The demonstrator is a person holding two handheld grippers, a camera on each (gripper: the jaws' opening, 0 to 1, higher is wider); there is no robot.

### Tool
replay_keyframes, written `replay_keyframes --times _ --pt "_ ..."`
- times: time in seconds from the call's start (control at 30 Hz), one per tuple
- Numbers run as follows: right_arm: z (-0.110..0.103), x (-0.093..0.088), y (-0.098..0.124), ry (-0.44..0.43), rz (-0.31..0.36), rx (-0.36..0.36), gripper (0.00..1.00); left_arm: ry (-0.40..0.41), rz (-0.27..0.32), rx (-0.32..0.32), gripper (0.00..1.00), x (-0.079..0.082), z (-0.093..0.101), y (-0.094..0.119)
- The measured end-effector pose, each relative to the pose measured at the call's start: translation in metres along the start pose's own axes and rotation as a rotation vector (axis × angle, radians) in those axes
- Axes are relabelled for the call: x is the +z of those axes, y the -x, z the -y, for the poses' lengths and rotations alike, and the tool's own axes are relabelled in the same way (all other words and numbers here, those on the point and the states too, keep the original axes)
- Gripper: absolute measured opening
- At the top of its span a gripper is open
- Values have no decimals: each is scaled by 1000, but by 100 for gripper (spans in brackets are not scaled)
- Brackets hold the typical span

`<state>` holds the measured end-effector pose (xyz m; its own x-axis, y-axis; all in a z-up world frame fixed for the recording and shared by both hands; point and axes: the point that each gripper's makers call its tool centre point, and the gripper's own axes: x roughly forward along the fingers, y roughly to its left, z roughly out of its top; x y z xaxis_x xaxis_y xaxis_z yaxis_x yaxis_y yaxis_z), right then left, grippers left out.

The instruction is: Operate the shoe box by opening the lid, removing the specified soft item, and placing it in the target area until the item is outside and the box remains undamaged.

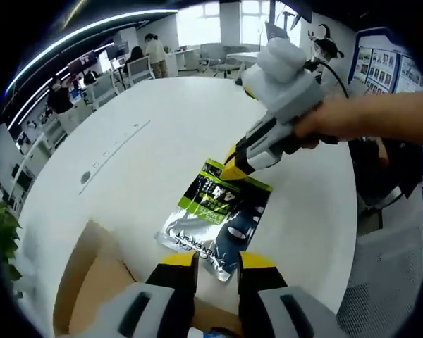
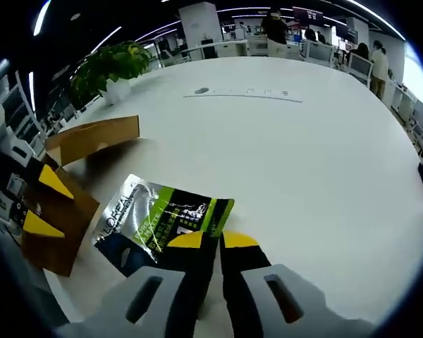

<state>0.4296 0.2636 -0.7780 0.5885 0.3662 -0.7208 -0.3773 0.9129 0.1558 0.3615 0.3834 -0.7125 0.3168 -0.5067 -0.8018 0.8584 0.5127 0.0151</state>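
We see the pouch lying flat on the white table, outside the box, just beside its open edge. In the left gripper view, our left gripper hovers at the pouch's near edge, jaws slightly parted with a narrow gap, gripping nothing. From the far side of the pouch the right gripper comes in, held by a hand, its yellow tips down on the pouch's top edge. In the right gripper view, those jaws sit almost together at the pouch's green edge; we cannot tell whether they pinch it or merely touch. Beside the pouch, the box is cut off by the frame, its flap standing up. The left gripper's yellow tips overlap the box wall. The pouch's small print is unreadable.
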Motion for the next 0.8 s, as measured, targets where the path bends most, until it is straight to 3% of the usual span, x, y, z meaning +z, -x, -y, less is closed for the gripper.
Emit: replay_keyframes --times 0.23,0.43,0.8 --pt "4 6 11 9 22 -10 16 48 71 11 26 5 -1 22" --pt "-1 7 24 35 33 -15 21 86 105 32 30 0 -8 42" --pt "-23 17 58 85 62 -5 32 165 175 45 39 -9 -15 74"
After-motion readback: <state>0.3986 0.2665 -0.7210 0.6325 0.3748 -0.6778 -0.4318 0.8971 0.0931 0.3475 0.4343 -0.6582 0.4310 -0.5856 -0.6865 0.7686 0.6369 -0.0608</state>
